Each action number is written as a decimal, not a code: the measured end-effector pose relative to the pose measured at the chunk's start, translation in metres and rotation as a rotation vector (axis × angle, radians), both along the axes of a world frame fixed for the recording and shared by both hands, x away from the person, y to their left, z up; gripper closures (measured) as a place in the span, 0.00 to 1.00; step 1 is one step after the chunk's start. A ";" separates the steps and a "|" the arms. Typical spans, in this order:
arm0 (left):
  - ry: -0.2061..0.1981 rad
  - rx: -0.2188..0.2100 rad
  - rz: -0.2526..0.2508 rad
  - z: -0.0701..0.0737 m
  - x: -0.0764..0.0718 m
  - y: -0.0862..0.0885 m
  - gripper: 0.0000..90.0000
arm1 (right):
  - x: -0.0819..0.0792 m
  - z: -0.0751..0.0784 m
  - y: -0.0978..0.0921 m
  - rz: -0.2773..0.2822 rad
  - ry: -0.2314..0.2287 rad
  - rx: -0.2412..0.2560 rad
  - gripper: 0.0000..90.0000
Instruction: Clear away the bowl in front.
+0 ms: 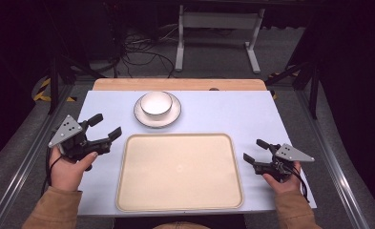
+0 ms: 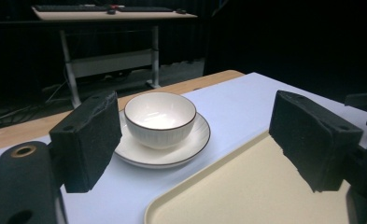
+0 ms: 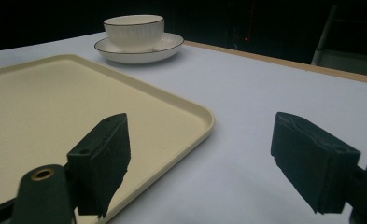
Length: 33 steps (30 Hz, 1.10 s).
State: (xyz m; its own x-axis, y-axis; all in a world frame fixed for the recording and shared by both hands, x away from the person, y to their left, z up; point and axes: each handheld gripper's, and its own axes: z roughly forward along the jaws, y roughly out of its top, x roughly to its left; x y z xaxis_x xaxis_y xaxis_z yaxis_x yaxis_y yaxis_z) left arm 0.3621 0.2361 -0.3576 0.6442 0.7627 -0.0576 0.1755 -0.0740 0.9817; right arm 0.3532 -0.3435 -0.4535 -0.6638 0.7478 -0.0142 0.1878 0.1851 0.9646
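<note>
A white ribbed bowl [image 1: 156,103] with a dark rim sits on a white plate [image 1: 172,116] at the back middle of the table. In front of it lies a wide cream tray [image 1: 179,171] with nothing on it. My left gripper [image 1: 105,127] is held open left of the tray's far left corner, jaws aimed toward the bowl [image 2: 159,118] and plate [image 2: 190,148]. My right gripper [image 1: 256,150] stays open just right of the tray's right edge, low over the table. The bowl [image 3: 134,31], plate [image 3: 165,49] and tray [image 3: 41,107] lie ahead of it.
The pale blue table top [image 1: 233,112] has a wooden strip [image 1: 179,84] along its far edge. A white desk frame [image 1: 218,33] and cables stand on the floor beyond. Bare table lies on both sides of the tray.
</note>
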 end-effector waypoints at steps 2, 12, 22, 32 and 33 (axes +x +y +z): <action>-0.006 -0.001 -0.006 0.002 0.005 -0.002 0.21 | 0.000 0.000 0.000 0.001 0.000 -0.006 0.23; 0.009 0.003 -0.047 0.010 0.029 -0.022 0.13 | 0.000 0.000 0.000 -0.001 0.001 -0.005 0.23; 0.000 0.025 -0.084 0.014 0.044 -0.038 0.11 | 0.000 0.000 0.000 -0.008 0.003 0.000 0.23; 0.032 0.056 -0.131 0.020 0.064 -0.052 0.21 | 0.000 0.000 -0.003 -0.008 -0.001 0.032 0.22; 0.033 0.063 -0.134 0.020 0.067 -0.054 0.22 | 0.000 0.000 -0.004 -0.006 -0.003 0.039 0.22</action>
State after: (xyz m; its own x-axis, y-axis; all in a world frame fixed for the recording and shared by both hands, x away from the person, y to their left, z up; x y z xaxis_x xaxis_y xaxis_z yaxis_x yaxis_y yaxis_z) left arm 0.4290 0.1816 -0.3380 0.7389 0.6729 -0.0354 0.1920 -0.1599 0.9683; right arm 0.3533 -0.3475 -0.4538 -0.6591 0.7519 0.0130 0.1860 0.1463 0.9716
